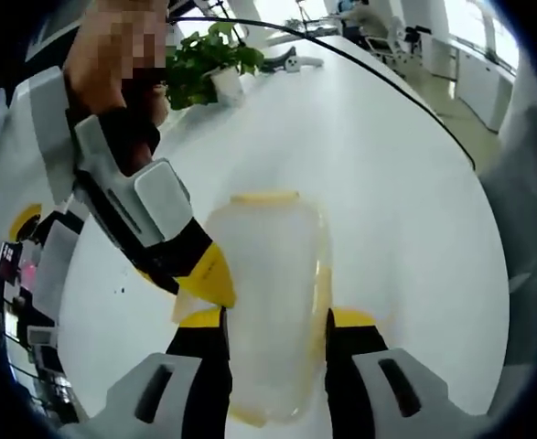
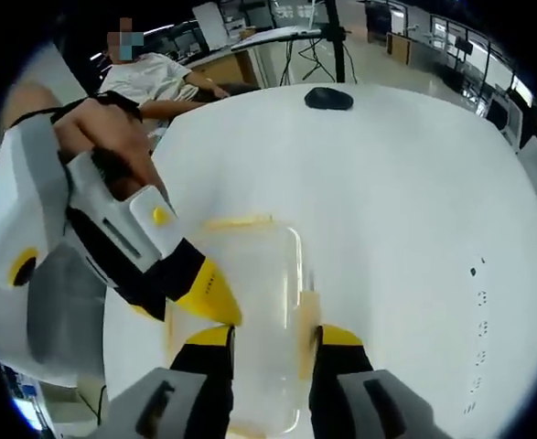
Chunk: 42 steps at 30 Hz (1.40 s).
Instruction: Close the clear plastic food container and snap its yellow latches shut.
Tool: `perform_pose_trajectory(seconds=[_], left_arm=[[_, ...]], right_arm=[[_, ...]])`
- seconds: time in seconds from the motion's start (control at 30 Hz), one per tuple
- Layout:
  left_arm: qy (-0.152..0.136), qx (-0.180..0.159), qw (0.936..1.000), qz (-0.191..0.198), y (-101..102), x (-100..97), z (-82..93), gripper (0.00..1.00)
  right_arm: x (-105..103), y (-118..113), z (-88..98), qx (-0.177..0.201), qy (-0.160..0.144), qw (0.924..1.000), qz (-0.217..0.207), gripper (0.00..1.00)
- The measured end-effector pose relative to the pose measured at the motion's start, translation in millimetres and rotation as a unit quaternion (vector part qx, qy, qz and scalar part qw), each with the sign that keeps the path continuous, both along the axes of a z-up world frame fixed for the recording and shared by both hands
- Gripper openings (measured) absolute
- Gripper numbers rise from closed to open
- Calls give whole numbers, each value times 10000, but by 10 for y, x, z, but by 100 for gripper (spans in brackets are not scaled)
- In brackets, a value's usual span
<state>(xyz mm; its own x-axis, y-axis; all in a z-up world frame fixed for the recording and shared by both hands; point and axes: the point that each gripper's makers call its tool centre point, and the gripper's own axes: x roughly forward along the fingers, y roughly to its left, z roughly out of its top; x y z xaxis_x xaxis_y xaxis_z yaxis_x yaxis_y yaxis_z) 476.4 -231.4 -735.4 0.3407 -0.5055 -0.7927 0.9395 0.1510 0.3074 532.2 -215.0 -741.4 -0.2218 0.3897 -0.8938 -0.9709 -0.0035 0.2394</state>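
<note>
Container (image 1: 268, 293): clear plastic, lidded, flat on the white tabletop (image 1: 387, 165); yellow latch (image 1: 264, 197) at its far end, another along its right edge. Your left tool (image 1: 274, 331): jaws parted, straddling the container's near end; whether they press its sides, you cannot tell. Your right tool (image 2: 272, 346): jaws likewise parted astride the container (image 2: 250, 302); contact unclear. Plant (image 1: 204, 59): far tabletop edge. Seated person (image 2: 158, 78): beyond the tabletop

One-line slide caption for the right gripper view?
Right tongs straddle the clear container on the white table; left tongs touch its side.
</note>
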Motion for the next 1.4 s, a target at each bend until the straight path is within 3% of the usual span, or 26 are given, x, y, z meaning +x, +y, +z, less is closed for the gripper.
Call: perform_pose_trajectory(seconds=[0.03, 0.07, 0.2, 0.37, 0.4, 0.43, 0.73, 0.97, 1.2, 1.3, 1.4], left_arm=[[16, -95, 9998, -158, -64, -20, 5, 36], [-8, -25, 10000, -32, -30, -14, 18, 36], [-4, -41, 10000, -38, -11, 61, -82, 36], [-37, -5, 10000, -63, -9, 54, -39, 36], [-166, -41, 9998, -46, -20, 108, -25, 36], [-71, -34, 10000, -49, -13, 72, -34, 36], [-17, -55, 10000, -48, -13, 29, -38, 37], [-58, 16, 10000, -39, -22, 17, -23, 38], [216, -104, 9997, 74, -43, -8, 32, 40], [224, -28, 9997, -34, -64, -49, 39, 38], [195, 97, 9996, -165, -81, -79, 60, 37]], right_arm=[[65, -153, -51, -433, -90, 9975, -552, 29], [9, -22, -71, -80, 93, 9999, -24, 29], [-22, 14, -46, -2, 19, 9999, -107, 29], [-38, -5, -46, 21, 73, 9999, -148, 28], [-129, 272, 25, 611, 416, 9972, -102, 28], [-66, 90, 31, 172, 195, 9995, -189, 28], [-58, -3, 37, 198, 166, 9995, -178, 29], [-52, -66, 67, 121, -31, 9996, -236, 31], [-58, -77, 81, 95, -117, 9994, -318, 31], [-118, -129, 68, 44, -177, 9996, -215, 40], [-117, -113, 72, 68, -183, 9996, -211, 40]])
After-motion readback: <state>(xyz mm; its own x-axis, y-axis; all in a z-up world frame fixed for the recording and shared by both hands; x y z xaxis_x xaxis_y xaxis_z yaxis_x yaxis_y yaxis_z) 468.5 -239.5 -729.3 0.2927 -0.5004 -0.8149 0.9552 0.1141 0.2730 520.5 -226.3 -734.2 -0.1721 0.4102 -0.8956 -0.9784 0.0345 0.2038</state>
